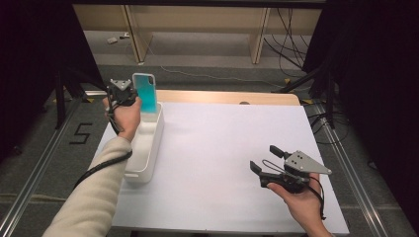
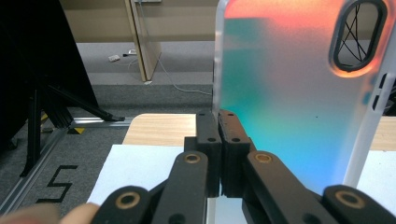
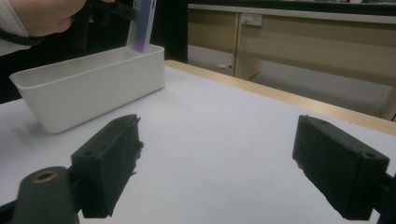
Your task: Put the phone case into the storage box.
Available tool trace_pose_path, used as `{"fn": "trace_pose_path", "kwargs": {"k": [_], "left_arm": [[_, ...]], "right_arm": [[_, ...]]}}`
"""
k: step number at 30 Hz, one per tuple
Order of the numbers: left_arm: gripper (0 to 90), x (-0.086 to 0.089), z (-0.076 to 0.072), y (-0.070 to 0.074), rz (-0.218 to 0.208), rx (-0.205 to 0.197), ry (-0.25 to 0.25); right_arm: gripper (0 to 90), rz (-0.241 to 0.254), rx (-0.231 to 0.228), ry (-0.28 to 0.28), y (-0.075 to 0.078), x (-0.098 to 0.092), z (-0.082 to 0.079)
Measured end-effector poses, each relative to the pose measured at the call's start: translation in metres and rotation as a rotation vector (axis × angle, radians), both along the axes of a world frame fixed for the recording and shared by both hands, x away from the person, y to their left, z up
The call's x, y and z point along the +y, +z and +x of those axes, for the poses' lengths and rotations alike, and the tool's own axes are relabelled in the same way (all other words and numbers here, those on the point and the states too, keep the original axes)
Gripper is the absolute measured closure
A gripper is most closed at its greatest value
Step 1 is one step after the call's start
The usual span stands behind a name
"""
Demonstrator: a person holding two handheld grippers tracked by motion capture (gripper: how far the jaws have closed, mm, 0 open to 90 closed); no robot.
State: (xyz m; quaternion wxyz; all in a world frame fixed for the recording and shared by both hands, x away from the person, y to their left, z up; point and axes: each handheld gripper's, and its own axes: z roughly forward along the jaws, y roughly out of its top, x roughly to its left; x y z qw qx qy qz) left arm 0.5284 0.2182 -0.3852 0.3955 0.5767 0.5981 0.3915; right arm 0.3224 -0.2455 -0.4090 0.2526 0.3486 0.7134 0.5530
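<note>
A translucent phone case (image 1: 146, 93), teal fading to orange at its camera end, stands upright over the far end of a long white bin (image 1: 149, 148). My left gripper (image 1: 136, 100) is shut on the case's left edge. In the left gripper view the jaws (image 2: 218, 126) meet tightly on that edge, and the case (image 2: 289, 93) rises to their right. My right gripper (image 1: 265, 158) hovers open over the white mat at the right, nothing between its fingers. In the right gripper view its own jaws (image 3: 217, 163) stand wide apart, facing the bin (image 3: 93, 93) and the case (image 3: 142, 25).
A white mat (image 1: 222, 148) covers the wooden table (image 1: 227, 97), with the bin along its left edge. Beyond the table are a grey floor, cables (image 1: 291, 34) and wooden furniture legs (image 1: 258, 34). Dark stands flank both sides.
</note>
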Motion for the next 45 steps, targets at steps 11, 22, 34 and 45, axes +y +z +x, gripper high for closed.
{"fn": "trace_pose_path", "kwargs": {"k": [11, 22, 34, 45], "left_arm": [[88.4, -0.002, 0.002, -0.003, 0.005, 0.012, -0.001], [88.4, -0.001, 0.005, -0.006, 0.01, 0.028, 0.007], [88.3, -0.002, 0.007, -0.006, 0.014, 0.032, 0.011], [88.3, -0.005, 0.01, -0.01, 0.014, 0.046, 0.008]], "right_arm": [[15.9, -0.006, -0.003, -0.007, 0.0, 0.0, 0.0], [15.9, -0.007, 0.001, -0.007, -0.001, 0.0, 0.0], [16.0, -0.013, 0.01, 0.001, -0.002, 0.001, 0.0], [15.9, -0.011, 0.011, 0.002, -0.002, 0.001, 0.0]]}}
